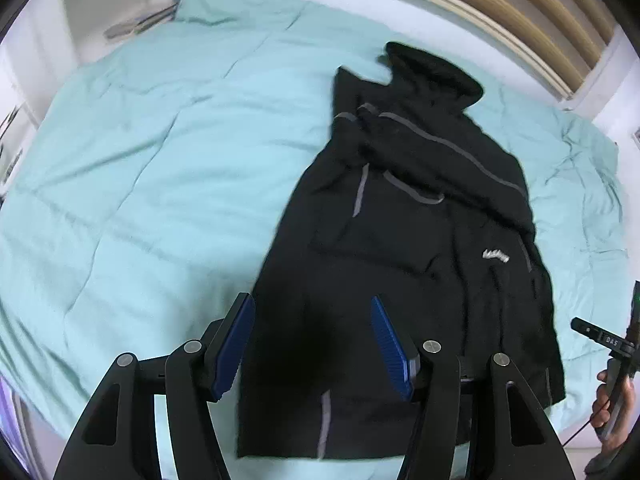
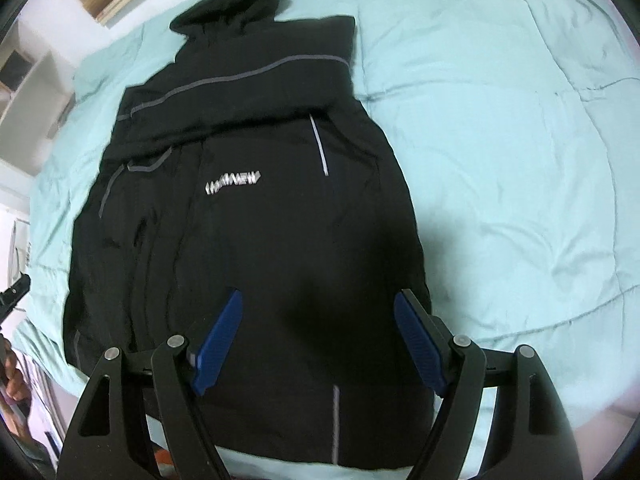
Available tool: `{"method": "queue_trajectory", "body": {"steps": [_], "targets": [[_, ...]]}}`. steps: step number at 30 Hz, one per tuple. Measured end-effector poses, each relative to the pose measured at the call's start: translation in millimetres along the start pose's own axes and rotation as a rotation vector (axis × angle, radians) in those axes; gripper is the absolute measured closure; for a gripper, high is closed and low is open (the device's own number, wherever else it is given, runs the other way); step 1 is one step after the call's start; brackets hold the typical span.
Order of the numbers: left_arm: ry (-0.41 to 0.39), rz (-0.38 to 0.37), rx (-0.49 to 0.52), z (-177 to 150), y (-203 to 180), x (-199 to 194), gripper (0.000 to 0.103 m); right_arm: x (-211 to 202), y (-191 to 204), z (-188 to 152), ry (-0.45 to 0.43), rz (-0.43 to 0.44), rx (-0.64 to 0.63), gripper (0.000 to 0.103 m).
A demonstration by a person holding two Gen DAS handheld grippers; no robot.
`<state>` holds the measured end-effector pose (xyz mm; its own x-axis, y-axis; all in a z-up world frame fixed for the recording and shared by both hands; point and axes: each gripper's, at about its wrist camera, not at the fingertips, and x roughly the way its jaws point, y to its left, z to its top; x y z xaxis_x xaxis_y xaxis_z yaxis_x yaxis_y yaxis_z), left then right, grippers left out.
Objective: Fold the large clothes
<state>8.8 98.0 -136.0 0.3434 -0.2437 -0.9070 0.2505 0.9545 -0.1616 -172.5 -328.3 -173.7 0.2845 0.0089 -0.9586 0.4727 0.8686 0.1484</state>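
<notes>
A black jacket [image 1: 408, 240] with grey piping and a silver chest logo lies lengthwise on the bed, collar at the far end, sleeves folded in over the body. It also shows in the right wrist view [image 2: 256, 208]. My left gripper [image 1: 312, 308] is open and empty, hovering above the jacket's near hem. My right gripper [image 2: 318, 300] is open and empty, also above the jacket's lower part. The right gripper's handle and the hand holding it show at the right edge of the left wrist view [image 1: 612, 360].
A mint-green quilted duvet [image 1: 140, 180] covers the bed, also in the right wrist view [image 2: 500, 160]. A wooden slatted headboard [image 1: 500, 4] runs along the far side. White shelving [image 2: 28, 92] stands at the left.
</notes>
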Motion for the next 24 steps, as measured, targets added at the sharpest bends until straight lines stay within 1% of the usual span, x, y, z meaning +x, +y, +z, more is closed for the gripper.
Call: {"method": "queue_trajectory", "body": {"steps": [5, 7, 13, 18, 21, 24], "targets": [[0.079, -0.001, -0.044, -25, 31, 14, 0.041, 2, -11, -22, 0.026, -0.028, 0.02, 0.022], [0.109, -0.012, -0.056, -34, 39, 20, 0.041, 1, -16, -30, 0.034, -0.041, 0.042, 0.022], [0.167, -0.03, -0.066, -49, 47, 35, 0.041, -4, -19, -43, 0.043, -0.061, 0.066, 0.022], [0.16, -0.049, -0.051, -44, 42, 34, 0.041, -9, -16, -40, 0.027, -0.064, 0.072, 0.022], [0.128, -0.064, -0.031, -30, 34, 28, 0.041, -13, -8, -28, 0.004, -0.047, 0.067, 0.022], [0.082, -0.089, -0.002, -6, 19, 21, 0.041, -18, 5, -9, -0.03, -0.041, 0.036, 0.022]]}}
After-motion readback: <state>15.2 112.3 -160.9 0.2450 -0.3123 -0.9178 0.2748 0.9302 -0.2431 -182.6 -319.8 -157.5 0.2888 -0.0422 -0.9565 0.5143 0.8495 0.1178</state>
